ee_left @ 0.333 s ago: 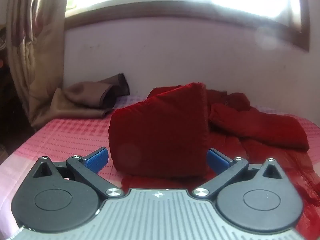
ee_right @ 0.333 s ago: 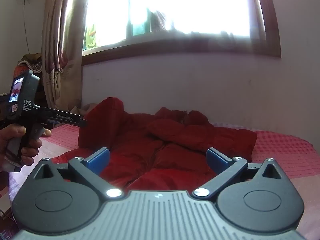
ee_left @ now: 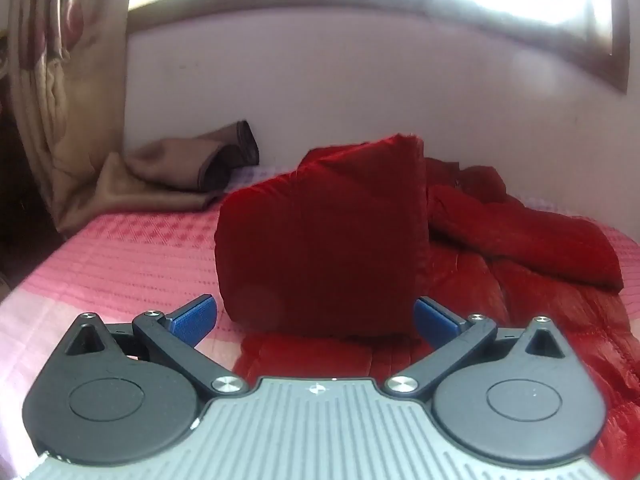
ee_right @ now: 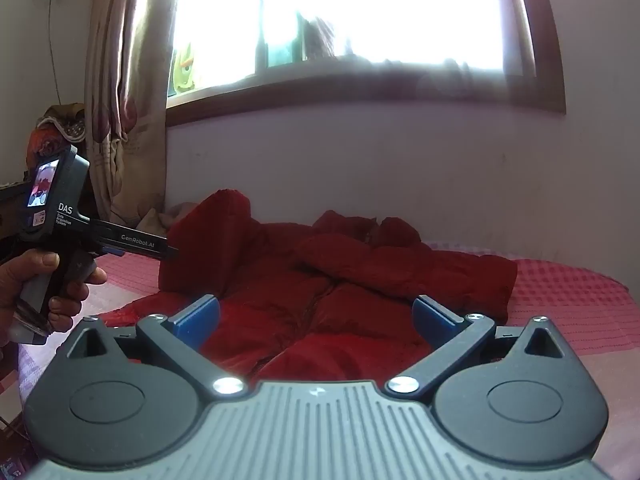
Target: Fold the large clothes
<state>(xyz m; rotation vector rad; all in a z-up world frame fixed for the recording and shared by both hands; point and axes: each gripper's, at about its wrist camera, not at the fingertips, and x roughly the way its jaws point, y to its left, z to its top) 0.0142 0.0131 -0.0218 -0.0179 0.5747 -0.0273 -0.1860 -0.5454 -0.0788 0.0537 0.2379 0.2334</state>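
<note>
A red padded jacket (ee_left: 520,248) lies spread on a pink bed (ee_left: 120,264). One part of it stands up as a raised fold (ee_left: 324,236) right in front of my left gripper (ee_left: 316,316), which is open with blue pads on either side of the fold's base. In the right wrist view the jacket (ee_right: 360,280) lies ahead, a sleeve across it. My right gripper (ee_right: 316,316) is open and empty above the jacket's near edge. The left gripper (ee_right: 52,216) shows at the left, held in a hand, its tip at the raised fold.
A brown cloth (ee_left: 180,172) lies at the bed's far left corner by a curtain (ee_left: 68,80). A pale wall (ee_left: 360,100) and a bright window (ee_right: 340,12) stand behind the bed. The bed's right part (ee_right: 568,292) shows pink cover.
The left wrist view has dipped slightly and is a little blurred; the raised fold sits about where it was. The right gripper has barely moved.
</note>
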